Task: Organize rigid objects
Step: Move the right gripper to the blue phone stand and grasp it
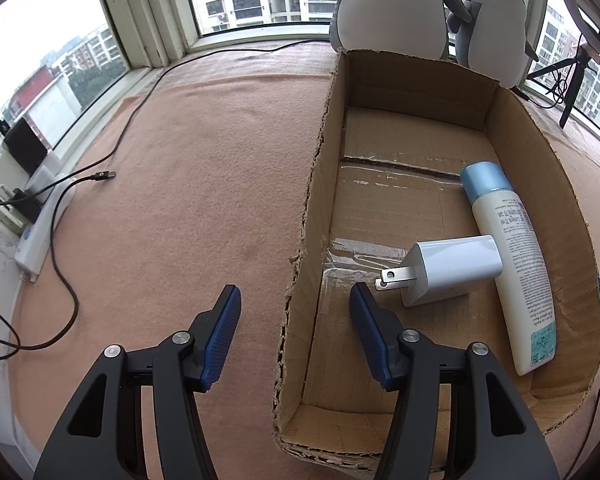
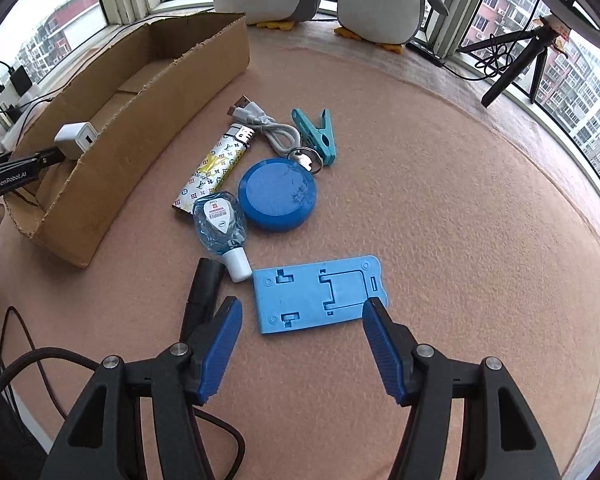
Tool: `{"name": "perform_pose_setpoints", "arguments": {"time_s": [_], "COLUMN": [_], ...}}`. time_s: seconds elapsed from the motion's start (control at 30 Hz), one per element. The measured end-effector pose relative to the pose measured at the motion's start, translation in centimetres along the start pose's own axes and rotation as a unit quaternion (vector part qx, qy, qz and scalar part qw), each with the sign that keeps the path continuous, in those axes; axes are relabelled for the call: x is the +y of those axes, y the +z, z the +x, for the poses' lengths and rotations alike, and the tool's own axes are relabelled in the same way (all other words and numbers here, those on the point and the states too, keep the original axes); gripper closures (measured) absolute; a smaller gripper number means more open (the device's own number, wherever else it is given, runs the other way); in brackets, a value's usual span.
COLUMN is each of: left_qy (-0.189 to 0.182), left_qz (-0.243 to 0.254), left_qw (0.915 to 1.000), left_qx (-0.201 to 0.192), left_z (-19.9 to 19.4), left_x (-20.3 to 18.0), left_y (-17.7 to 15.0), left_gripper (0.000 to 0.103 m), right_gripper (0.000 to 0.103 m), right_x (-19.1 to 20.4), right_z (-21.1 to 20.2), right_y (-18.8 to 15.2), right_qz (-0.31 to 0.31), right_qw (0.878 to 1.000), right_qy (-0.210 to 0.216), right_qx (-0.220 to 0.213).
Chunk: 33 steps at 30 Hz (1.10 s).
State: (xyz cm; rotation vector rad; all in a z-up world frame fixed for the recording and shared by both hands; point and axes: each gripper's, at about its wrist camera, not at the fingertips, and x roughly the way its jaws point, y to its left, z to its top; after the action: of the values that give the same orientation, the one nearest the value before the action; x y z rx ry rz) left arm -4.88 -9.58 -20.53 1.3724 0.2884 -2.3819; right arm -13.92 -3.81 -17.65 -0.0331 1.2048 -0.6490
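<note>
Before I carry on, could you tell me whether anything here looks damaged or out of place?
The cardboard box has ragged, torn top edges, roughest along its left wall in the left wrist view. Inside, the white charger lies tipped against the lotion bottle. The items still on the cloth are just a loose heap.

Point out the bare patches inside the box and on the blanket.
Free: the cardboard box's far half beyond the spray bottle and charger; the blanket right of the blue tin and phone stand. Crowded: between box and tin, around the lighter and sanitizer bottle.
</note>
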Motion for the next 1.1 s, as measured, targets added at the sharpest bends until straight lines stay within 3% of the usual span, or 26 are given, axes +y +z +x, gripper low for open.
{"name": "perform_pose_setpoints", "arguments": {"time_s": [0.37,0.6,0.83,1.0,1.1], "left_qy": [0.0,0.001,0.001,0.001,0.0], "left_qz": [-0.002,-0.003,-0.004,-0.005,-0.006], "left_qw": [1.0,1.0,1.0,1.0,1.0], "left_qx": [0.0,0.0,0.0,-0.001,-0.001], "left_z": [0.0,0.0,0.0,0.0,0.0], "left_x": [0.0,0.0,0.0,0.0,0.0], "left_y": [0.0,0.0,0.0,0.0,0.0], "left_gripper": [0.046,0.046,0.046,0.046,0.046], "right_gripper": [0.044,0.044,0.044,0.044,0.044], "right_x": [-0.2,-2.8,-6.9,-9.1,-9.5], "right_z": [0.9,0.7,0.6,0.2,0.7], "right_y": [-0.4,-1.3,-2.5,-2.5,-1.9], "right_qz": [-0.033,-0.008,0.054,0.15,0.193], "right_qw": [0.998,0.999,0.997,0.987,0.977], "right_qy": [-0.05,-0.047,-0.045,0.047,0.079], "right_qx": [0.006,0.017,0.034,0.033,0.039]}}
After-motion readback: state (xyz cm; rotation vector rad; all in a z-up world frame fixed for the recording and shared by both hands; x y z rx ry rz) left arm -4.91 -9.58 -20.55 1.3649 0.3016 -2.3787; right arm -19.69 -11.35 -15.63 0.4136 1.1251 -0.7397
